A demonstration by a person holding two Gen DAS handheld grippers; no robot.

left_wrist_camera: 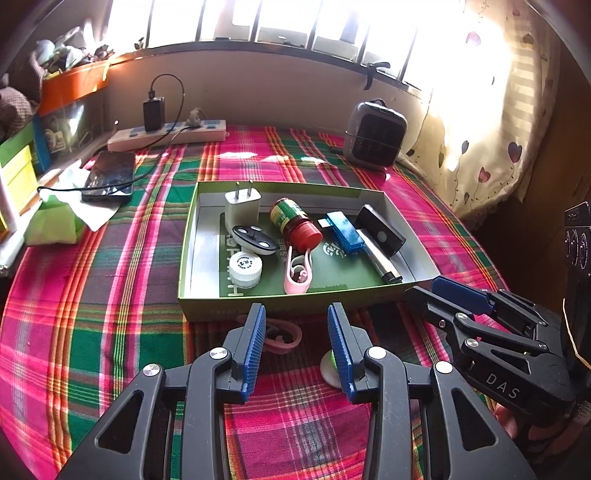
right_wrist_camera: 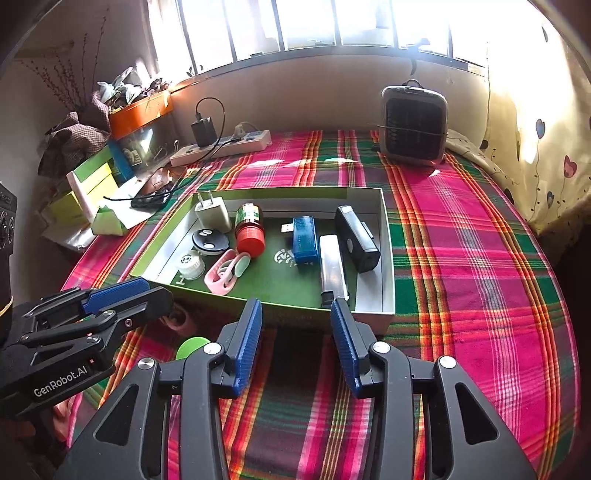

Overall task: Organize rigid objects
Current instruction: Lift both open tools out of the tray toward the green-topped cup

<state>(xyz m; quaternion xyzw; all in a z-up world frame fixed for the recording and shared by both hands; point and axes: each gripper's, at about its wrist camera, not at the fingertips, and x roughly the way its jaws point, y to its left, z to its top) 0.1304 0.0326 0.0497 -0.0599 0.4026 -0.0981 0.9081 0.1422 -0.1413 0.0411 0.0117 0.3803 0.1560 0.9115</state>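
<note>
Sunlit barred window point(left_wrist_camera: 280, 22), heart-print curtain point(left_wrist_camera: 491, 122), pink-green plaid cloth point(right_wrist_camera: 480, 258) over the table.

home | plaid cloth point(left_wrist_camera: 110, 314) | heart curtain point(left_wrist_camera: 491, 122) | power strip point(left_wrist_camera: 166, 134) | barred window point(right_wrist_camera: 332, 22)

Charger point(left_wrist_camera: 242, 205), bottle point(left_wrist_camera: 294, 226) and clip point(left_wrist_camera: 298, 271) lie in the box point(left_wrist_camera: 258, 308) (mid-table) — heater point(left_wrist_camera: 373, 134) behind.
</note>
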